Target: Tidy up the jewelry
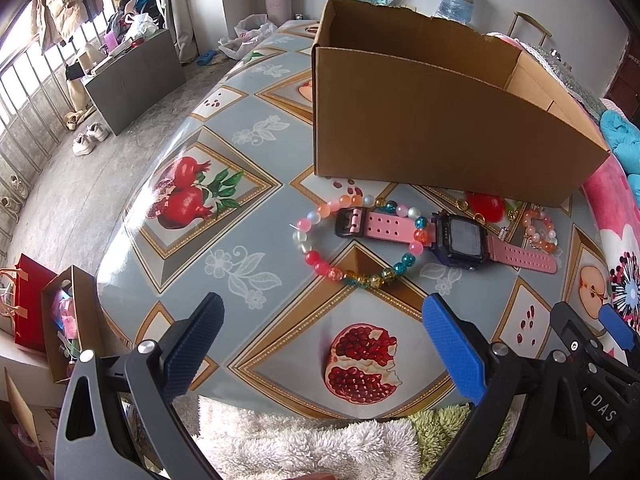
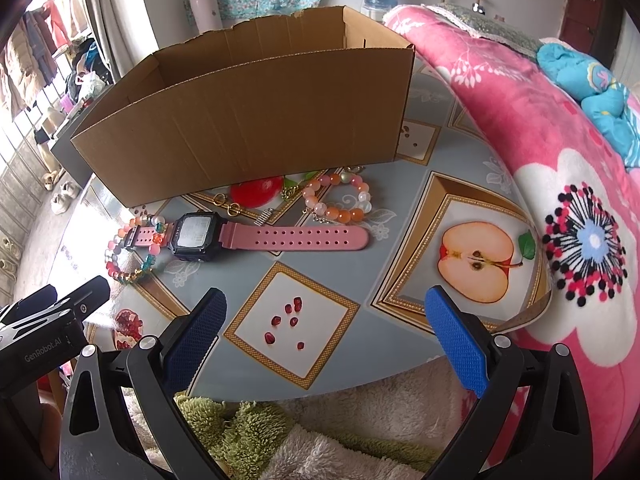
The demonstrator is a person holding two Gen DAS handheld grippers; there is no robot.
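- Looking from the left wrist: the watch (image 1: 460, 240) strap lies across the bead bracelet (image 1: 360, 240) before the box (image 1: 440, 128), so lifting either could drag the other; left gripper (image 1: 320, 340) gapes wide, empty, touching nothing
- Right wrist: peach bracelet (image 2: 340, 198) sits beside the strap; right gripper (image 2: 326, 332) also spread, empty

An open brown cardboard box (image 1: 440, 128) stands upright on the tabletop. Just in front of it a pink-strapped digital watch with a dark square case (image 2: 195, 235) lies flat, its buckle end resting across a multicoloured glass-bead bracelet (image 1: 352, 274). A smaller orange-and-white bead bracelet (image 2: 340, 198) and a thin gold chain (image 2: 230, 204) lie beside the box.
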